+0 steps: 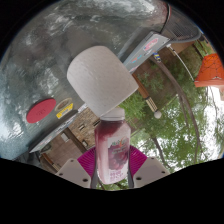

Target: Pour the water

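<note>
Gripper (113, 172) closed on clear plastic bottle with red-pink liquid and white cap (112, 150), low centre of frame; pink pads (88, 160) press both sides. Bottle cap still on. White plastic cup (100, 80) just beyond cap, mid frame, seen tilted. Round glass table (50, 60) fills upper left. Judgement: pour not yet begun; uncapping, tipping remain.
</note>
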